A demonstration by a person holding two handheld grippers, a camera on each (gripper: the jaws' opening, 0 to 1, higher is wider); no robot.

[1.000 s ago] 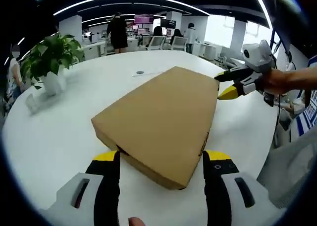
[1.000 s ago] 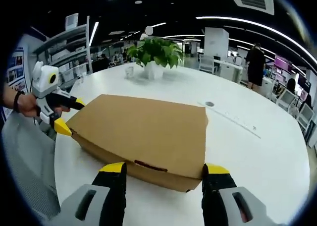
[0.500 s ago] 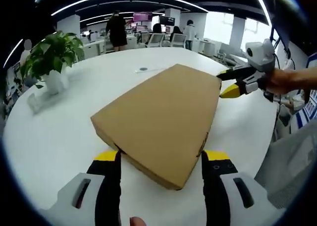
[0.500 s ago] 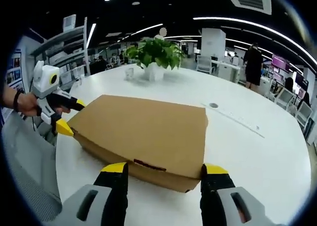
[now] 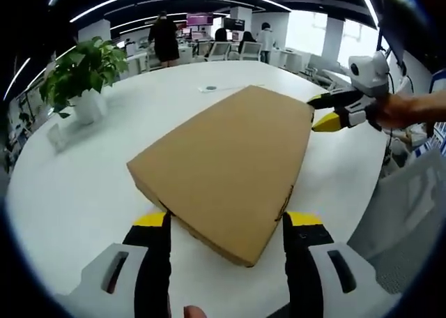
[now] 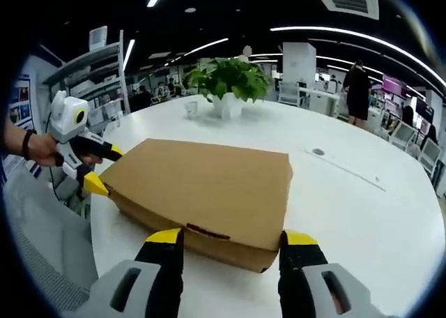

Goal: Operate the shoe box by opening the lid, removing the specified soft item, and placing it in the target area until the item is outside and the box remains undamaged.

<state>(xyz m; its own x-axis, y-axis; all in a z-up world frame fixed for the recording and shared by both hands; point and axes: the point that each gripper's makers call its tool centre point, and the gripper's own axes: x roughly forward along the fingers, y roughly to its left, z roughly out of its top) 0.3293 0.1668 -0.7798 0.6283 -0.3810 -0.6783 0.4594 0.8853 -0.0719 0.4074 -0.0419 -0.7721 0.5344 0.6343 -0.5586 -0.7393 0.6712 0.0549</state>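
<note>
Two tongs at work, both spread wide, neither gripping anything. Left tongs parked at one short end of shoe box, jaw tips flanking a lower corner, touching or just beside the cardboard, cannot tell which. Right tongs set the same way at the opposite end, near a dark slit on the front wall, likely the tuck tab. Seen from the right gripper view, left tongs' yellow tips sit by the far-left corner of the box. Box flat on white bench, lid shut, nothing out yet; soft item presumably inside, unseen.

Risks, judged from this layout:
- Crushed or creased wall if jaws pinch the thin cardboard corner instead of slipping under the lid edge.
- Torn tab or flap if lid pried upward while tucked; cause would be lifting from one end only, or lifting before the tab is freed.
- Box sliding across slick bench when pushed from one side, no firm hold opposite.
- Whole box lifted rather than lid alone, then dropped.
- Potted plant well beyond the box, away from both tongs; low hazard unless box skids far.
</note>
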